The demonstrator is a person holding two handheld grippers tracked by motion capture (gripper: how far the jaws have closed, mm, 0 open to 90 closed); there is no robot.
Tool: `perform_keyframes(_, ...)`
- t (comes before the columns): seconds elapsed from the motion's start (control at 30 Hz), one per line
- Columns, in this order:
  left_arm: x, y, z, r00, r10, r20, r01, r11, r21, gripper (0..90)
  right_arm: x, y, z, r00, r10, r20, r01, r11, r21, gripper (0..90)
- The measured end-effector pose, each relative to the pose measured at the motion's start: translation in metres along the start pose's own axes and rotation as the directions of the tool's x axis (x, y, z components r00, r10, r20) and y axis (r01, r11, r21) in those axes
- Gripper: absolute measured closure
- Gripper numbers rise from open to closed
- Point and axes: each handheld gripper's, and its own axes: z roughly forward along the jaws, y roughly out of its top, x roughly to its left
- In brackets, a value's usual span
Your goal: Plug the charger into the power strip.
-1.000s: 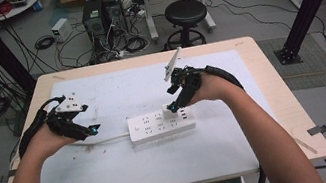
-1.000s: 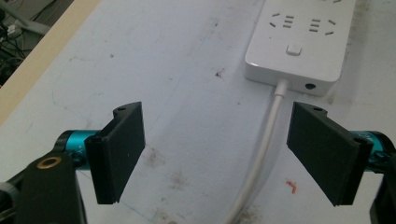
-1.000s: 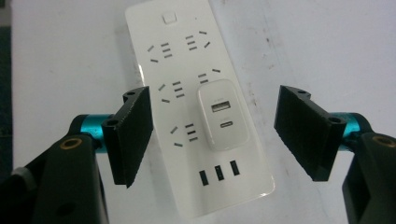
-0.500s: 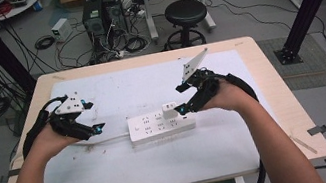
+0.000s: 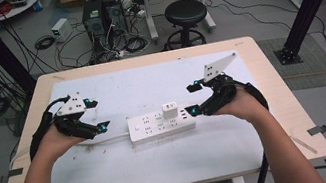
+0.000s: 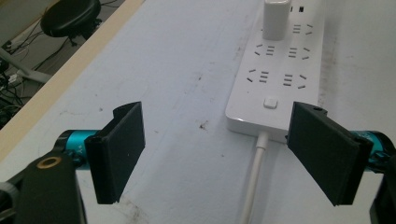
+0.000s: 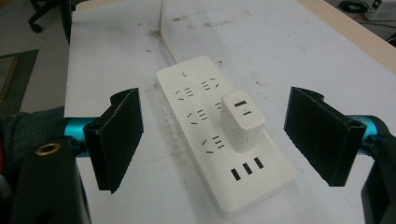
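Item: white charger (image 5: 170, 110) plugged upright in power strip (image 5: 161, 125), mid-worktop (image 5: 115, 176). Right gripper (image 7: 212, 140) fingers have just been opening, nothing between them; left gripper (image 6: 219, 149) fingers apart, empty, straddling the cord end. Handling: draw the right straight back, avoid nudging the seated charger

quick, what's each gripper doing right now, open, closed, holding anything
Left gripper: open, holding nothing, by the power strip's cord end.
Right gripper: open, holding nothing; its jaws have just been opening, off the charger.

Dim, even overhead light, soft faint shadows, mild grain, slightly soft focus, no glare.
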Motion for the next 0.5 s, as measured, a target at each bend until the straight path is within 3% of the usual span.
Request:
perform_keyframes(0.17,0.000,0.000,0.000,0.9999,-0.013,-0.001,0.013,0.9997,-0.020,19.3,0.001,-0.010,-0.002,0.9995,0.016,0.026,-0.015,1.000,-0.024,20.2)
perform_keyframes(0.5,-0.003,-0.002,-0.003,0.9998,-0.017,-0.010,0.017,0.9995,-0.027,19.3,-0.002,-0.016,0.000,0.9982,0.032,0.052,-0.031,0.999,-0.017,20.2)
